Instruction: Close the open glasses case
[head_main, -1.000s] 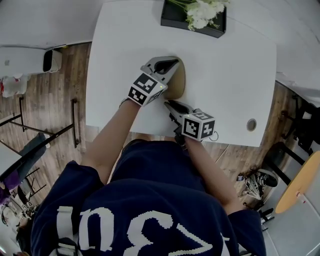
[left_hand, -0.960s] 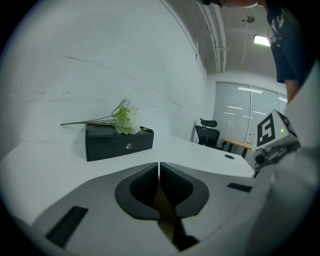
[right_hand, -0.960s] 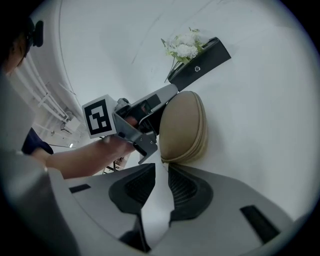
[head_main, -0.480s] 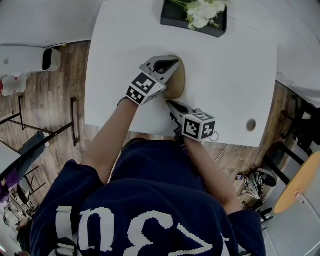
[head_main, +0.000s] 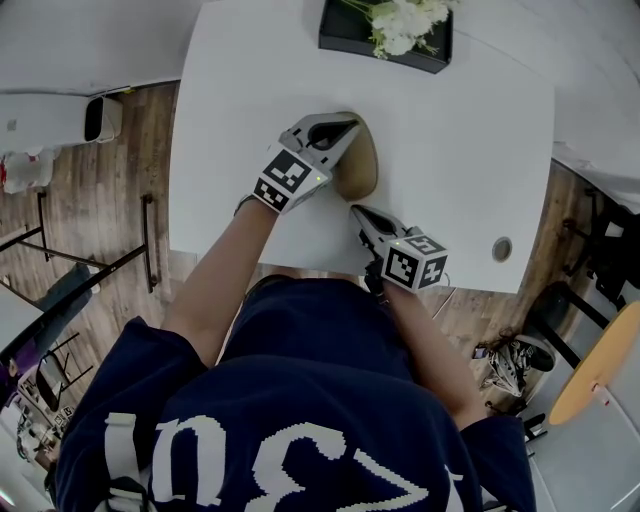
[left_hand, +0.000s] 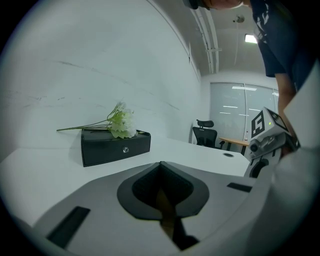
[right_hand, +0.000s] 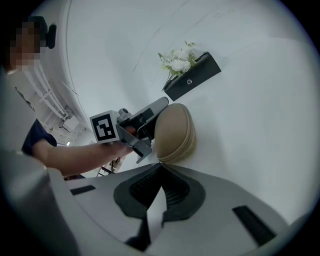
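Table: white top (head_main: 470, 140), wood floor around it.
L gripper (head_main: 342, 128): lies across table's middle, tips at far-left side of case. Jaws pinched on a thin tan edge of case; strip shows between the pads in left gripper view.
Case (head_main: 358, 162): tan, oval, flat on table approx mid-table, between the two grippers. Both halves together, seam line runs round the rim in right gripper view.
R gripper (head_main: 358, 211): near table's front edge, aimed at case's near end. Jaws pressed together, nothing seen between them. Tips right at case's end; touching or just short, can't tell.
Box (head_main: 345, 38): black, at table's far edge, well apart from case. White flowers (head_main: 405, 20) on top.
Hole (head_main: 503, 249): round, front-right corner of table.
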